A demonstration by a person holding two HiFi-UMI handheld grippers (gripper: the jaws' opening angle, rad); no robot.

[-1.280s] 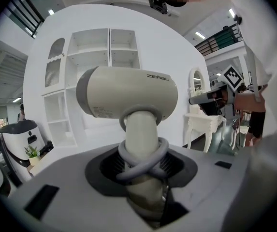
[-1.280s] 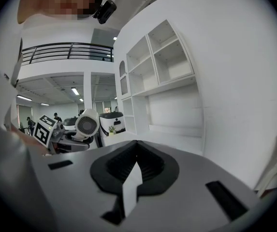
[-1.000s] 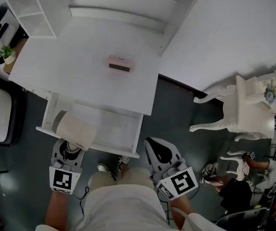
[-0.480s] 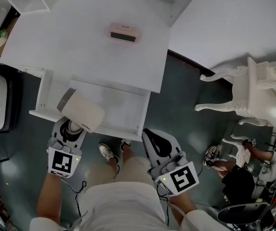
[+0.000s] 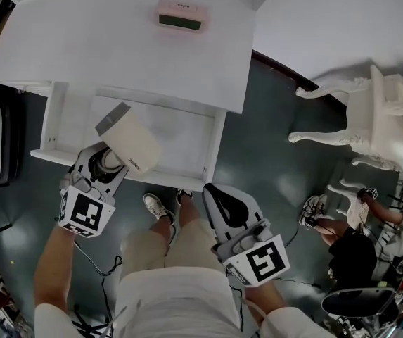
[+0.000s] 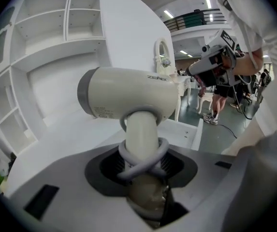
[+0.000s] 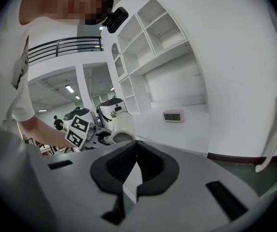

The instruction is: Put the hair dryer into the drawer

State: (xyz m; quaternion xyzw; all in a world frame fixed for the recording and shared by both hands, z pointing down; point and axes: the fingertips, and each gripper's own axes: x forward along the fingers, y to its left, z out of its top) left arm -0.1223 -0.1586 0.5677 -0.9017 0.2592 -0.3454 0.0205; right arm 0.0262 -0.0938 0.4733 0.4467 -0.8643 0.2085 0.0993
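At far left, the left gripper (image 5: 101, 169) is raised at the front of an open white drawer (image 5: 214, 145), its jaws pinching the lower end of the handle (image 6: 142, 129) of a cream hair dryer (image 5: 131, 145); in the left gripper view a grey cord (image 6: 143, 157) is looped in a knot around that handle just above the pads, and the barrel lies crosswise above the left gripper (image 6: 145, 180), its grey end to the left; seen from the head camera, the hair dryer sits over the left part of the drawer and overlaps its front rim, grey end pointing up and left toward the back, and whether it touches the drawer cannot be told; the drawer is pulled out from under a white desk (image 5: 103, 48), on whose top, further back, lies a small pink clock (image 5: 180, 15); below the drawer front, the person's shoes (image 5: 157, 206) stand on the dark floor; to the right, the right gripper (image 5: 224, 204) is held off the drawer's right corner, well apart from the hair dryer, its jaws brought together at the tips with nothing between them, as the right gripper view confirms for the right gripper (image 7: 134, 151); at far right stands an ornate white chair (image 5: 380, 118), with another person (image 5: 352, 248) sitting near it.
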